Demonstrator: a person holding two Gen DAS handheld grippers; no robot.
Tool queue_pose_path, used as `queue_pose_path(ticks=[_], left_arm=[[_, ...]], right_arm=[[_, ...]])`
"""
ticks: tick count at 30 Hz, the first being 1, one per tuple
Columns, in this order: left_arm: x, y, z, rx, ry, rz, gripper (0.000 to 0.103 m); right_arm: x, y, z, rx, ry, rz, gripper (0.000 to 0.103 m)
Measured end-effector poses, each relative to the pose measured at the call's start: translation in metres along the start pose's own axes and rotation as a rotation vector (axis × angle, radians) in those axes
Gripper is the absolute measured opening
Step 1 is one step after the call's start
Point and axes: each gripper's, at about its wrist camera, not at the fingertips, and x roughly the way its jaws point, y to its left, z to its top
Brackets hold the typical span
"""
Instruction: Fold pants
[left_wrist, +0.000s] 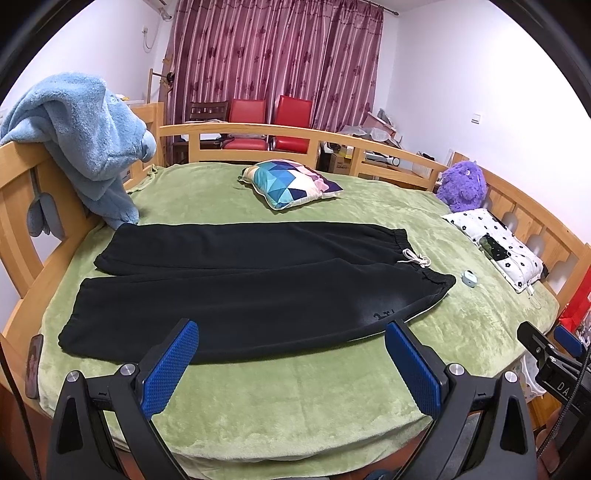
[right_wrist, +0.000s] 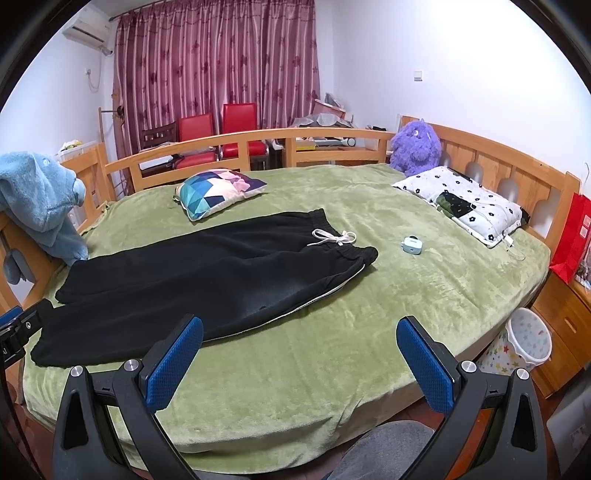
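Note:
Black pants (left_wrist: 236, 284) lie spread flat on the green bed cover (left_wrist: 295, 387), waistband to the right, legs to the left, with a white drawstring (left_wrist: 415, 257) at the waist. My left gripper (left_wrist: 291, 336) is open, hovering just in front of the near leg's edge and holding nothing. In the right wrist view the same pants (right_wrist: 207, 280) lie left of centre. My right gripper (right_wrist: 299, 334) is open above the bare cover, to the right of the near leg. The left gripper's tip (right_wrist: 18, 328) shows at the left edge.
A geometric pillow (left_wrist: 291, 182) lies beyond the pants. A floral pillow (right_wrist: 469, 201), a purple plush toy (right_wrist: 415, 147) and a small blue case (right_wrist: 412, 245) sit to the right. A blue blanket (left_wrist: 85, 136) hangs on the wooden bed frame (left_wrist: 22, 206). A starry bin (right_wrist: 521, 339) stands beside the bed.

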Motion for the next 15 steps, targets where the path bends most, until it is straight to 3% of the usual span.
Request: queue_pose_path(ticks=[15], left_arm=[[0.006, 0.008, 0.003, 0.005, -0.012, 0.011, 0.102]], right_arm=[[0.001, 0.013, 0.000, -0.023, -0.007, -0.026, 0.103]])
